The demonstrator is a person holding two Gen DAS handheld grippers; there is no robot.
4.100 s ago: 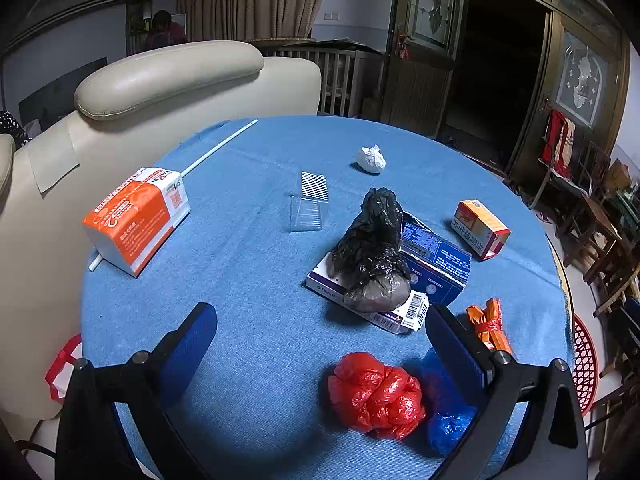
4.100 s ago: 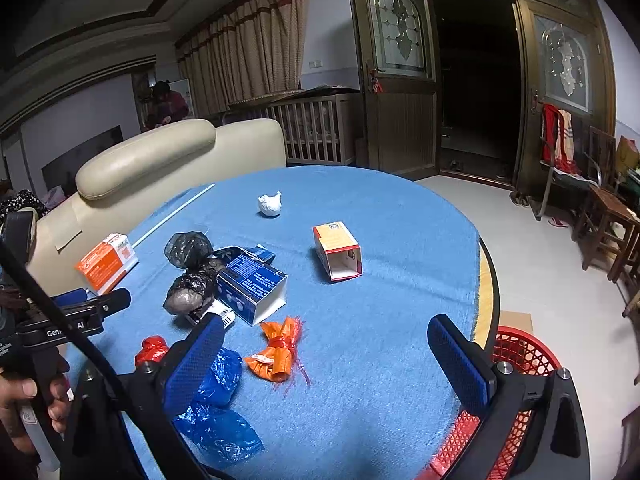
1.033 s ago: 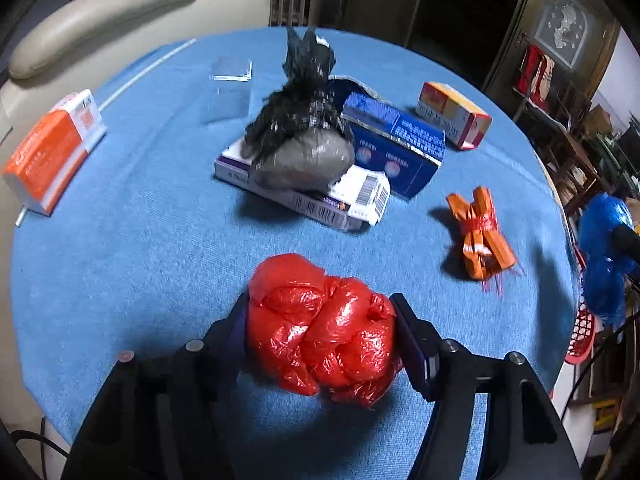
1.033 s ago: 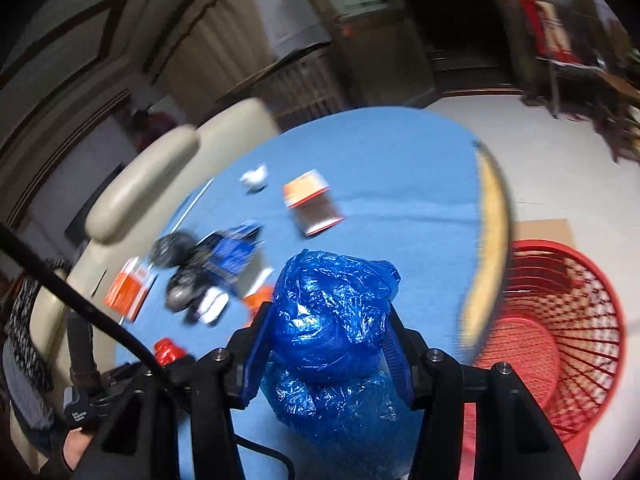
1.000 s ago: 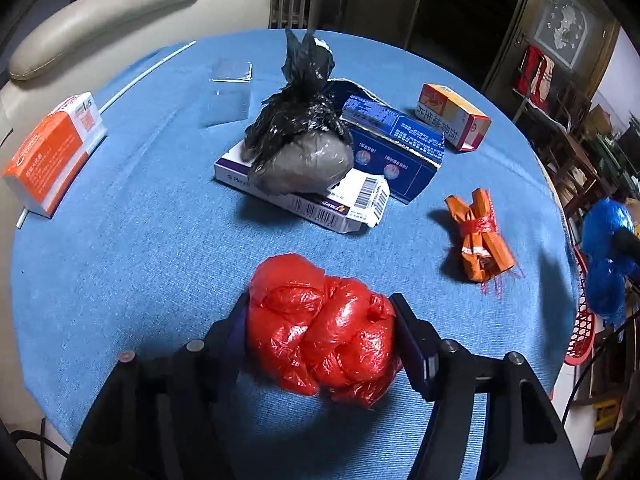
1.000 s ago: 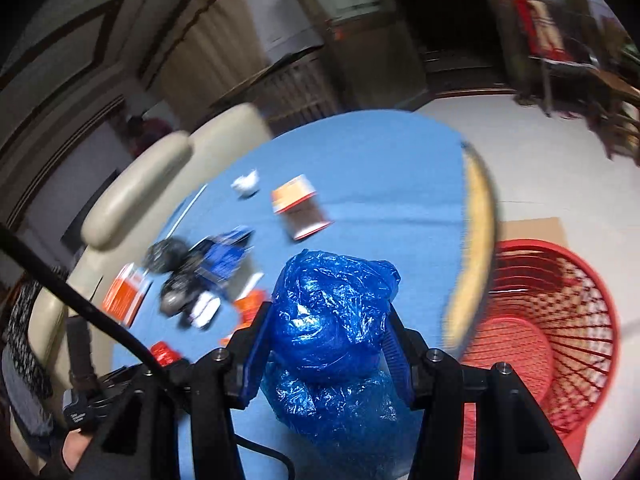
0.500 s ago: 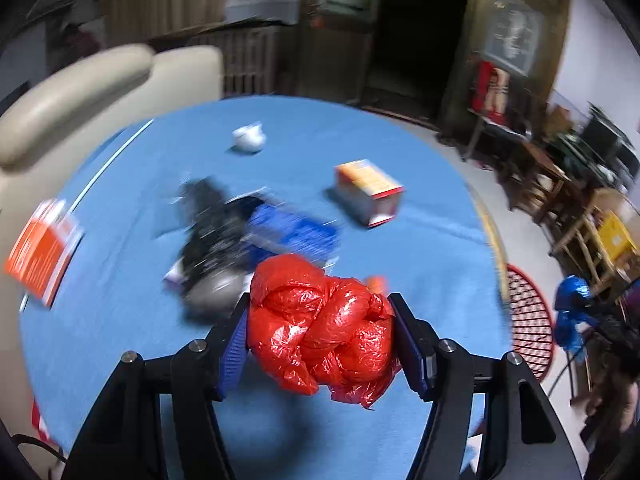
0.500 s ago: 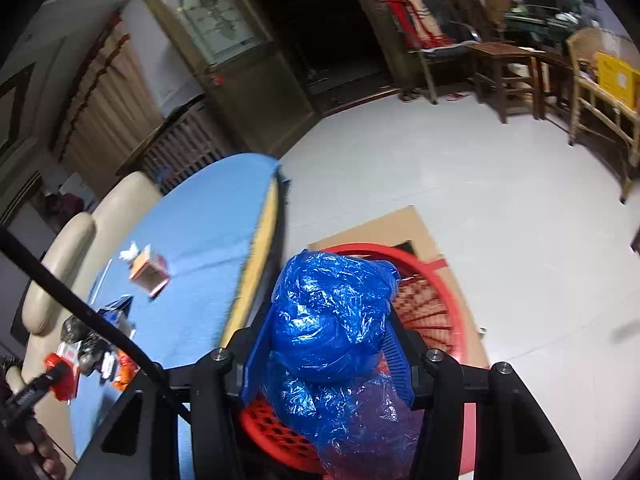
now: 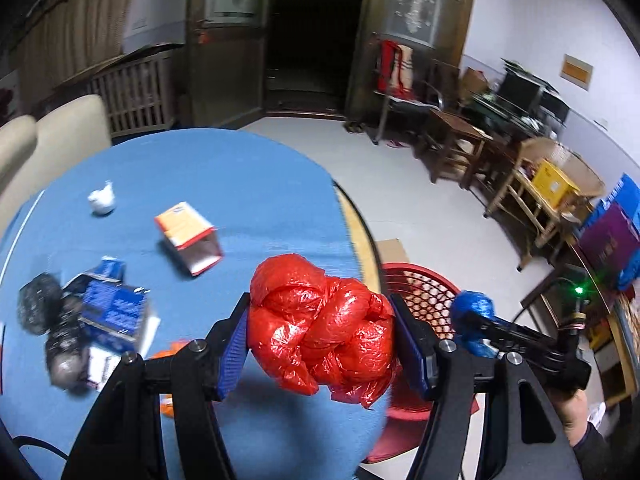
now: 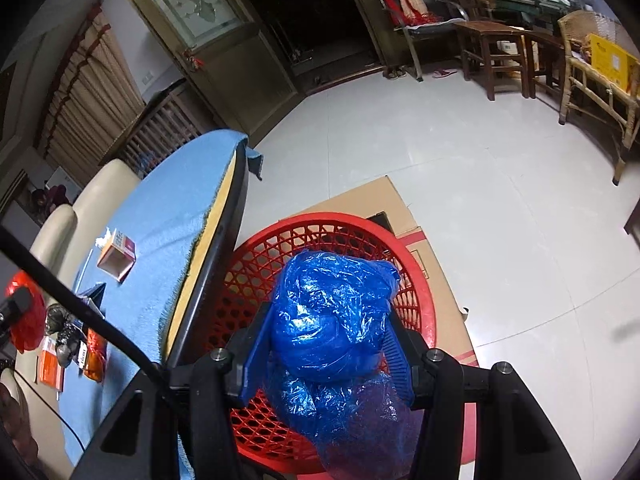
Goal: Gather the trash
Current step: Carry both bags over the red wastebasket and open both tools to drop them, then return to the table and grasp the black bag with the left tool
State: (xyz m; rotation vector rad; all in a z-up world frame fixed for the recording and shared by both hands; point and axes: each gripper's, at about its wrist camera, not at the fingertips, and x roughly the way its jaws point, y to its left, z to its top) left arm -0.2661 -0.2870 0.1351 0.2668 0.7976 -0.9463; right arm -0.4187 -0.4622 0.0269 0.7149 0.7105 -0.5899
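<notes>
Our right gripper (image 10: 326, 344) hangs tilted down over the red basket (image 10: 360, 232), which stands on the floor just beside the round surface (image 10: 168, 224). Its jaws are closed most of the way onto a blue bag (image 10: 332, 320), a crinkled, glossy plastic bundle whose looser tail droops below the blue pads toward the basket's open lattice.

Our left gripper (image 9: 320, 336) is held level above the surface's near edge, facing the basket (image 9: 420, 292). Its jaws are pressed in on both sides of a red bag (image 9: 320, 328), a knotted, shiny plastic wad that bulges above and below the pads. Beyond it on the right we see the right gripper (image 9: 476, 320) with its blue bag over the basket.

On the blue cloth lie an orange-and-white carton (image 9: 188, 236), a blue box (image 9: 114, 312), a dark bag (image 9: 52, 328) beside it, and a white paper wad (image 9: 102, 200), all well apart from both jaws.
</notes>
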